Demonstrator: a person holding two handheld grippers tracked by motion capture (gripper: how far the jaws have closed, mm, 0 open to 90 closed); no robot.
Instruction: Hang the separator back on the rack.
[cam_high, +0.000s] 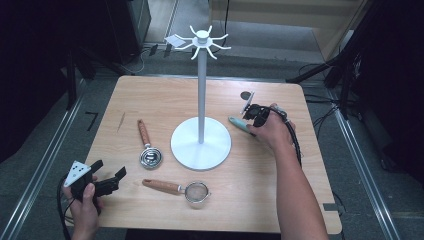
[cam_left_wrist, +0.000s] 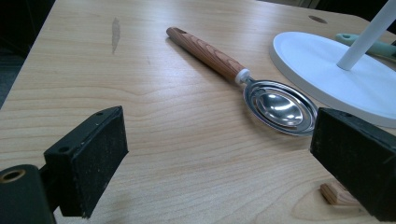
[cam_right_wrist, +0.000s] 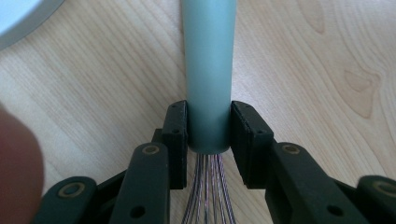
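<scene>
Presently: whisk (cam_right_wrist: 208, 70), light, stiff smooth handle, is clamped by right gripper (cam_right_wrist: 208, 133) near the wires; left gripper (cam_left_wrist: 219, 154) is held wide.

Two hand-held grippers working at a wooden table (cam_high: 150, 100) with a white hook stand (cam_high: 201, 142)

The right gripper (cam_high: 248, 122) is lying low beside the stand's round base, touching a pale green handle (cam_high: 237, 123). The left gripper (cam_high: 111, 173) is resting at the near left corner, jaws spread wide. A wooden-handled scoop (cam_high: 148, 147) and a wooden-handled strainer (cam_high: 180, 188) are lying in front of the stand.
</scene>
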